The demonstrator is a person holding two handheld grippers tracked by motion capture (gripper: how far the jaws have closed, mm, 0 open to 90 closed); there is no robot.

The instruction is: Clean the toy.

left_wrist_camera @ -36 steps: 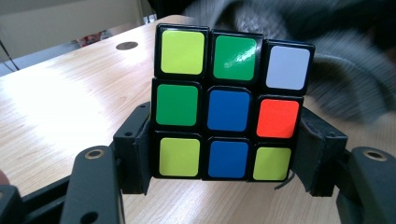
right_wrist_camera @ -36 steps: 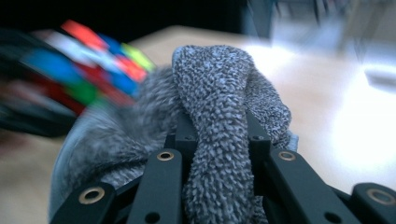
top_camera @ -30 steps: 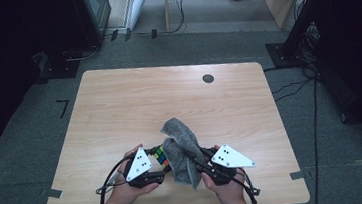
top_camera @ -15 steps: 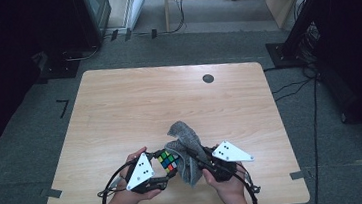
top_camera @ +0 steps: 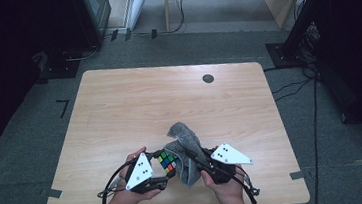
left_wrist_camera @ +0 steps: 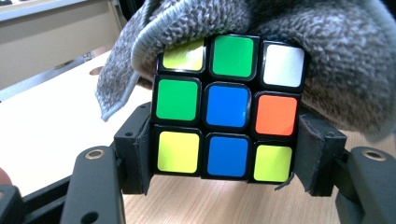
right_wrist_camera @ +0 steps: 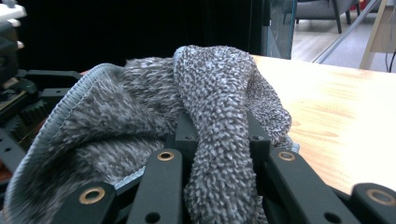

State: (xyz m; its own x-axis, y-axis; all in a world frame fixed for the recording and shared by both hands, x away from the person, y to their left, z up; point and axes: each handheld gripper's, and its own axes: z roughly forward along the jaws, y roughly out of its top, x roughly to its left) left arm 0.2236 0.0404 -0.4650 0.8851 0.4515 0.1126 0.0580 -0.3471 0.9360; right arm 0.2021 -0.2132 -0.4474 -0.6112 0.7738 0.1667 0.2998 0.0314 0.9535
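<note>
A Rubik's cube (left_wrist_camera: 227, 106) with green, blue, yellow, white and orange stickers sits between the jaws of my left gripper (left_wrist_camera: 224, 154), which is shut on it. In the high view the cube (top_camera: 167, 162) is near the table's front edge, by the left gripper (top_camera: 160, 173). A grey knitted cloth (right_wrist_camera: 210, 116) lies bunched over the cube's top and far side. My right gripper (right_wrist_camera: 218, 140) is shut on a fold of that cloth. From above, the cloth (top_camera: 185, 144) rises between both grippers, with the right gripper (top_camera: 202, 164) at its right.
The wooden table (top_camera: 134, 106) stretches away behind the grippers, with a round dark cable hole (top_camera: 208, 78) near its far edge. Black cables (top_camera: 111, 181) loop from each gripper at the front edge. Dark equipment stands on the floor beyond the table.
The cloth has been drawn down and toward the cube, and now drapes lower over it. Both grippers have shifted slightly toward the front edge and closer together.
</note>
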